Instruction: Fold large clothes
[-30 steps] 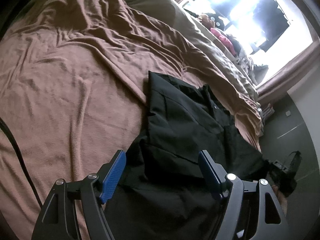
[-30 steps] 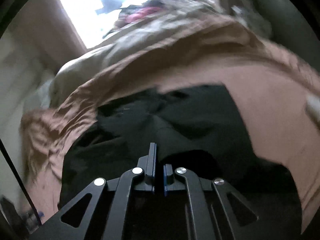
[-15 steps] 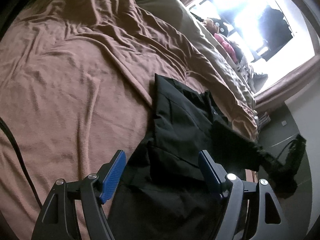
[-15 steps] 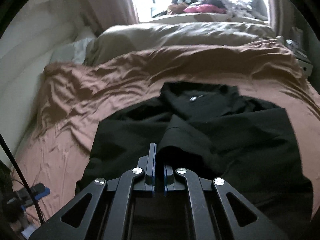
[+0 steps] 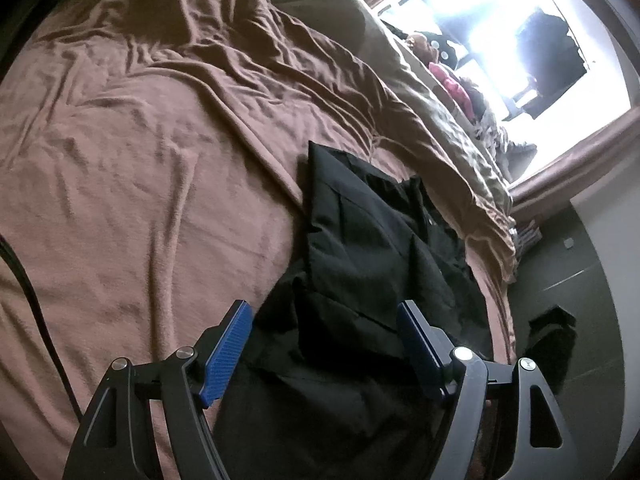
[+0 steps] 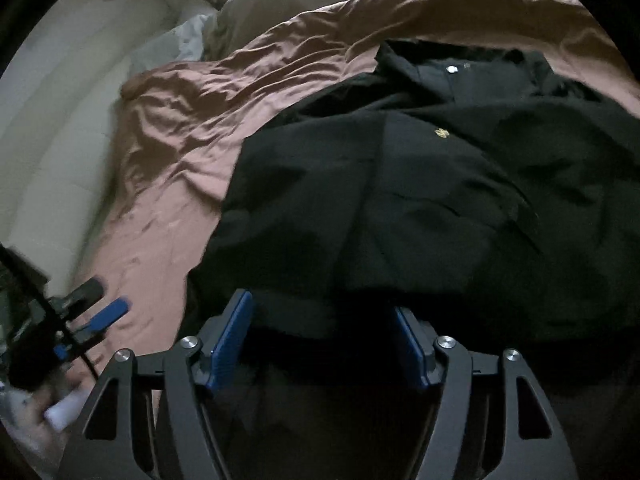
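A large black shirt point(image 5: 360, 264) lies on the brown bedspread point(image 5: 140, 168), with both sleeves folded in over its body. In the right wrist view the shirt point(image 6: 420, 184) shows its collar button and a small gold logo on the chest. My left gripper point(image 5: 324, 340) is open and empty, hovering above the shirt's lower part. My right gripper point(image 6: 322, 332) is open and empty, above the shirt's hem.
A beige duvet point(image 5: 432, 96) and a pile of clothes lie along the far side by the bright window point(image 5: 520, 32). A black cable point(image 5: 24, 292) runs at the left. The left gripper point(image 6: 96, 316) shows at the right wrist view's left edge. Dark floor point(image 5: 580, 280) borders the bed.
My right gripper has let go of the black sleeve and opened, leaving the sleeve folded over the shirt. The right gripper has drawn back toward the hem. The left gripper has stayed open, almost still.
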